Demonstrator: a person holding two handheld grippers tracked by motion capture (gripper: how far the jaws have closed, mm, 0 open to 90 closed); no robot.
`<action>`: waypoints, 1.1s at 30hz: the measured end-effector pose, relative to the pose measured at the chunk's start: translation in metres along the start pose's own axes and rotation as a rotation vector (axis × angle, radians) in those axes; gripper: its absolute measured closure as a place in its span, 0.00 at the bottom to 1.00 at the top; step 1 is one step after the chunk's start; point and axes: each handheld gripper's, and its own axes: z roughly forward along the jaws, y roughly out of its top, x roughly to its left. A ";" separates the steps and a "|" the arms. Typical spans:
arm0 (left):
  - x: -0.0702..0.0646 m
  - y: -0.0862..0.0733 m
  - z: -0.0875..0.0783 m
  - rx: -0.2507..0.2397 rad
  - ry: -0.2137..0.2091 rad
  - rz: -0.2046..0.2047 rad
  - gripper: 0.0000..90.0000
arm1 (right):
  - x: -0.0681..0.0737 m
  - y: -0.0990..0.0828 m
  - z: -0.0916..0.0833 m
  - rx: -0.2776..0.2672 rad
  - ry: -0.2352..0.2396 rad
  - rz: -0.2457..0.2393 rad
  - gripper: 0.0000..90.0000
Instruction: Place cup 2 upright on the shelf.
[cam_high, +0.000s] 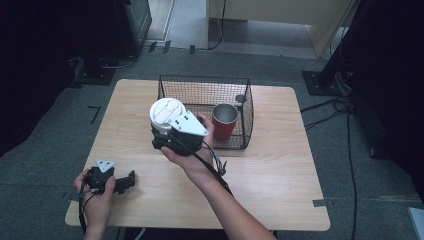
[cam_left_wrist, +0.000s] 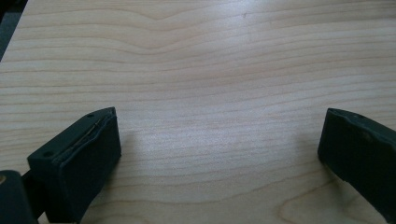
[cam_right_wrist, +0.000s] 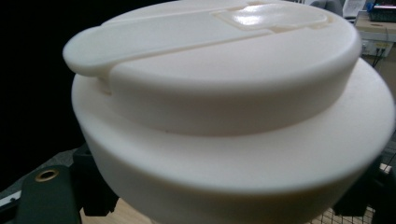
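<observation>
High view shows the white lid (cam_high: 166, 114) held up off the desk (cam_high: 280, 190) near the middle of the frame, just left of the red cup (cam_high: 224, 121) that stands open-mouthed inside the wire basket (cam_high: 247, 107). The right tongs (cam_high: 167, 132) are clenched on the lid, gripping its lower part from both sides; in the right gripper view the lid (cam_right_wrist: 224, 112) looms close, with the jaws pressed to its underside at the bottom corners.

The lid is creamy white plastic, round, built in two tiers with a wider lower rim, and it carries a flat flip tab across its top with a small raised panel beside it.

The step in hand looks like carrying the lid toward the cup to cap it. The next move would call for shifting it right over the basket wall, levelling it above the cup's mouth, then lowering it squarely so the rim seats.

The left tongs (cam_high: 122, 184) rest at the lower left, released, jaws standing wide apart over bare wood with nothing between them.
</observation>
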 end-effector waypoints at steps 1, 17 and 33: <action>0.000 0.000 0.000 -0.001 0.000 -0.001 0.00 | -0.002 0.002 0.001 -0.003 -0.002 0.001 0.18; 0.000 0.000 0.000 0.001 0.000 0.001 0.00 | -0.026 0.021 0.018 -0.029 -0.058 -0.010 0.18; 0.000 0.000 0.000 -0.001 0.001 0.001 0.00 | -0.046 0.020 0.052 0.006 -0.098 0.008 0.18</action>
